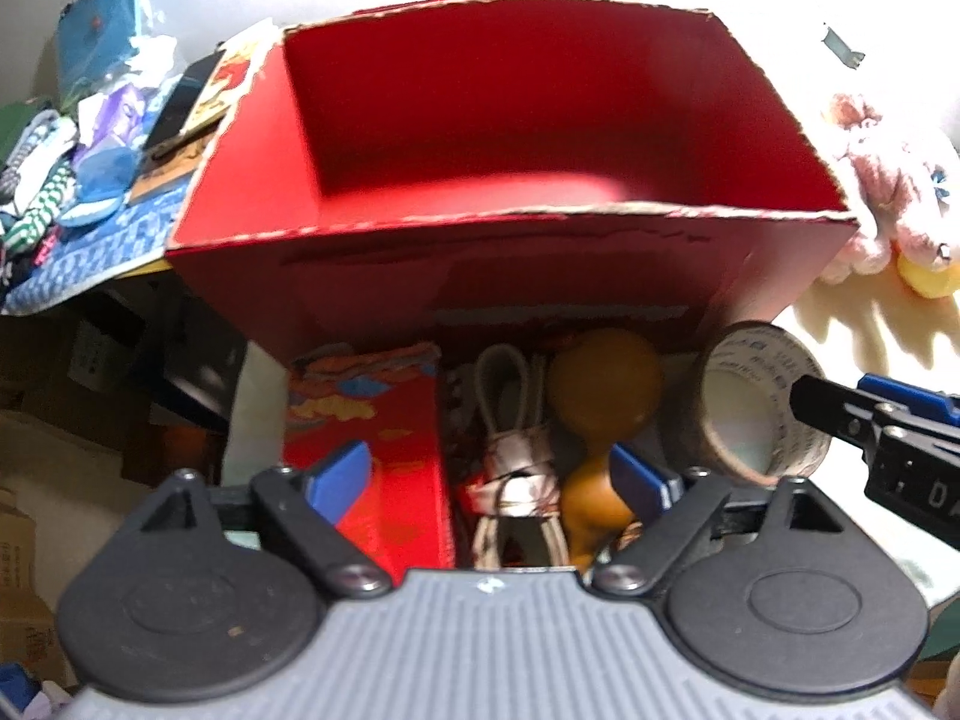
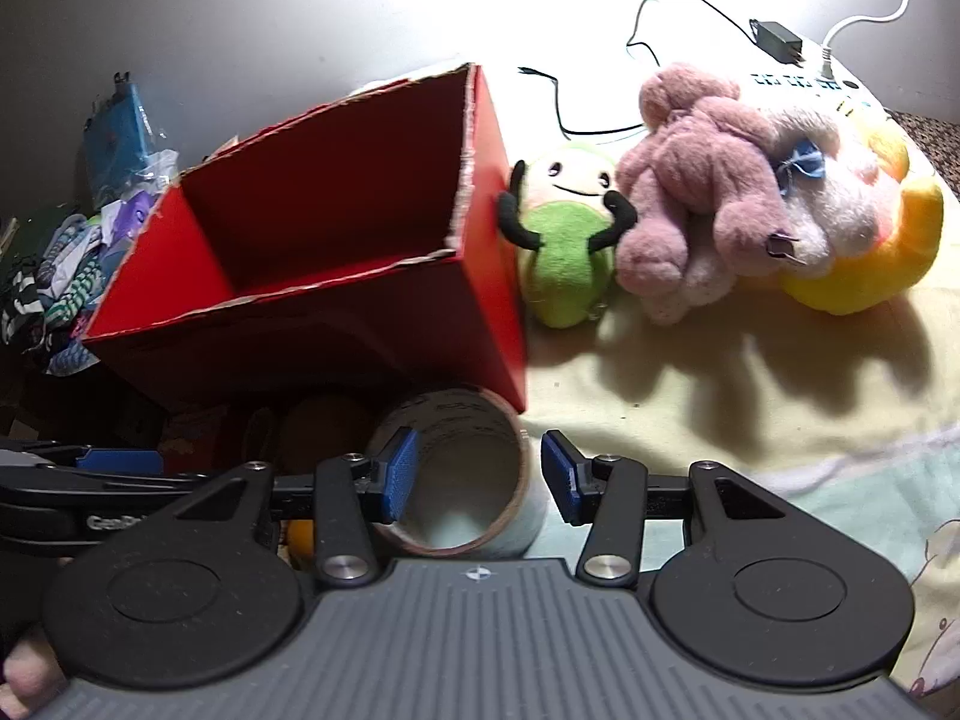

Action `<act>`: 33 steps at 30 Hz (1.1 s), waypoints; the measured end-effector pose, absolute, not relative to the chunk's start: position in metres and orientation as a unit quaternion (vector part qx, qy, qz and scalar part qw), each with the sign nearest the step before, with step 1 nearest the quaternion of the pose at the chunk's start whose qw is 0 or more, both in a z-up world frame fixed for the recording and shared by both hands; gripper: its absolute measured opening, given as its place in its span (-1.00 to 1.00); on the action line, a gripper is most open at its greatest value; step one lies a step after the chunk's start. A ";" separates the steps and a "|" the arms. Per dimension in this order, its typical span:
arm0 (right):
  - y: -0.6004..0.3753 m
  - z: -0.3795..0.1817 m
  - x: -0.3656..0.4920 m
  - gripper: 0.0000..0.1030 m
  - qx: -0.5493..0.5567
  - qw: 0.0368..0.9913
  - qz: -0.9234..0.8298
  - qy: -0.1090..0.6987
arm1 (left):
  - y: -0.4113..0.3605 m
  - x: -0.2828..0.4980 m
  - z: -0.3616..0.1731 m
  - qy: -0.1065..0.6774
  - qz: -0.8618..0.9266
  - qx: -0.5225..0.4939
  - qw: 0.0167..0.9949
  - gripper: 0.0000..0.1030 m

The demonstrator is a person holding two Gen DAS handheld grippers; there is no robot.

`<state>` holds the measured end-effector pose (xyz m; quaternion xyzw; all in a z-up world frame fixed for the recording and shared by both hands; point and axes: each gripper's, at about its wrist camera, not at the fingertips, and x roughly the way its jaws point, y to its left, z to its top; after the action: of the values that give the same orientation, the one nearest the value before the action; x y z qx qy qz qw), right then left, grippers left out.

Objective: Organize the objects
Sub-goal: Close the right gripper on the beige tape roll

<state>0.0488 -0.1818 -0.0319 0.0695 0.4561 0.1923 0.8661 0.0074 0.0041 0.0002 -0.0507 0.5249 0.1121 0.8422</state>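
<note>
An empty red cardboard box (image 1: 540, 120) stands open on the bed. Just in front of it lie a red printed packet (image 1: 366, 438), a bundled white cable (image 1: 513, 456) and a brown wooden gourd-shaped piece (image 1: 600, 384). My left gripper (image 1: 487, 480) hangs wide open over the cable and the brown piece, touching neither. A tape roll (image 2: 456, 468) leans by the box's (image 2: 336, 228) near corner, its hole facing the right wrist camera. My right gripper (image 2: 480, 474) is open around the roll, with a small gap at the right pad (image 2: 561, 477).
Three plush toys sit right of the box: green (image 2: 567, 240), pink (image 2: 702, 180) and yellow-white (image 2: 864, 240). A heap of clothes and packets (image 1: 72, 168) lies to its left. Cables and a power strip (image 2: 798, 78) are at the back right. The left gripper (image 2: 90, 474) shows beside the right one.
</note>
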 end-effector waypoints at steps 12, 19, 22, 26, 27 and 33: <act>-0.196 -0.057 0.071 -0.39 0.080 0.844 0.197 0.492 | -0.021 0.024 0.012 0.521 0.005 -0.087 0.849 0.02; -0.194 -0.066 0.083 -0.52 0.083 0.833 0.213 0.505 | -0.027 0.036 0.006 0.535 -0.030 -0.111 0.837 -0.04; -0.195 -0.069 0.086 -0.67 0.087 0.827 0.220 0.510 | -0.030 0.041 -0.003 0.543 -0.026 -0.110 0.832 -0.15; -0.197 -0.070 0.087 -0.75 0.089 0.824 0.231 0.509 | -0.026 0.043 -0.010 0.561 -0.039 -0.140 0.815 -0.44; -0.198 -0.070 0.087 -0.75 0.089 0.824 0.233 0.508 | -0.025 0.044 -0.013 0.563 -0.041 -0.145 0.813 -0.45; -0.203 -0.070 0.088 -0.75 0.090 0.822 0.237 0.510 | -0.028 0.050 -0.022 0.566 -0.040 -0.157 0.809 -0.58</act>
<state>0.0884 -0.2032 -0.0698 0.0904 0.5095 0.2373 0.8221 0.0502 -0.0276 -0.0219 -0.1573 0.5655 -0.0396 0.8086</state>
